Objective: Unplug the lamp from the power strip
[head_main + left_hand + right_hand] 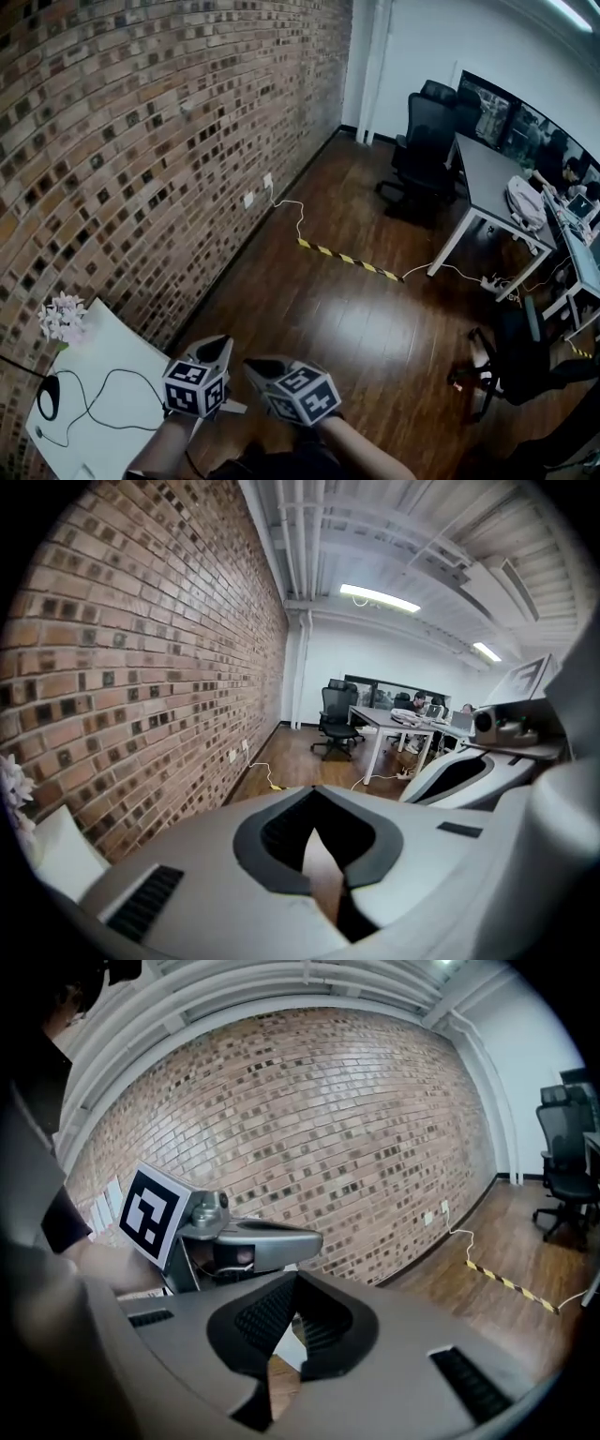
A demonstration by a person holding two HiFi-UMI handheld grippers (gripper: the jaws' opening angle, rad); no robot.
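Lamp itself we could not identify with certainty; a black cable (pixel 127 371) lay looped on the white table (pixel 112 337) at lower left. We saw the brick wall (pixel 141 141) behind that table and open wooden floor (pixel 328 319) to its right. Both hands held their tools side by side at the table's near edge, pointing forward and slightly downward. The left gripper (pixel 217 345) and right gripper (pixel 255 367) each had jaws closed together on nothing.
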